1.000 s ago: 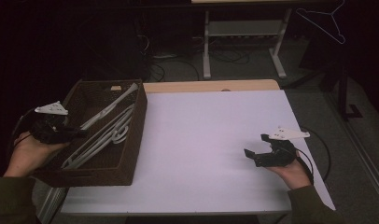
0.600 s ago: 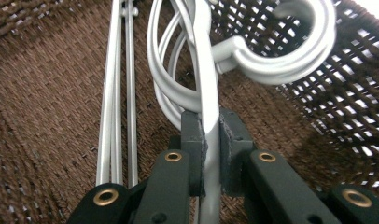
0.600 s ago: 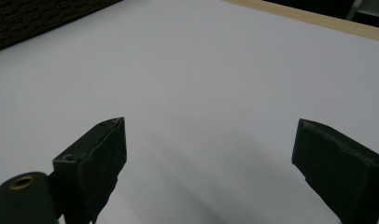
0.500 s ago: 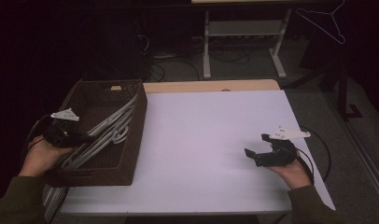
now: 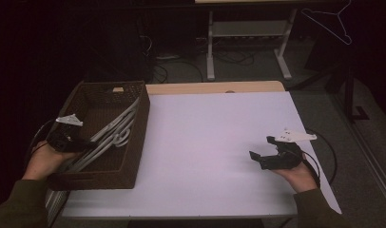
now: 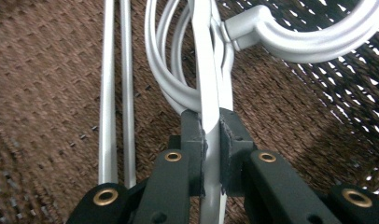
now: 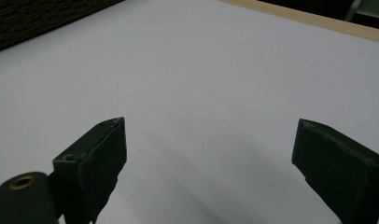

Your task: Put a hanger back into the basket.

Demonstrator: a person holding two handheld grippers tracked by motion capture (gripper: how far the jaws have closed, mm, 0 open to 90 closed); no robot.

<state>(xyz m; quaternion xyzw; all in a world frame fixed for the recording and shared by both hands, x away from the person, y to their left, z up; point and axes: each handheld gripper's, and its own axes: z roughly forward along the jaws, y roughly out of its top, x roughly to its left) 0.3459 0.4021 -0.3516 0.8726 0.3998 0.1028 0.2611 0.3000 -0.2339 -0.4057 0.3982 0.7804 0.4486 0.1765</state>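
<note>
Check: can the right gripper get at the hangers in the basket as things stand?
Probably yes. The right gripper is open, holding nothing, and bare table lies between it and the basket. The basket is open-topped, but the left gripper is already clamped on one hanger.

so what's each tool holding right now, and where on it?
Left tool is clamped on a white hanger, on a flat arm just below the hook's neck, over the wicker basket. Right tool is open above the table, holding nothing.
</note>
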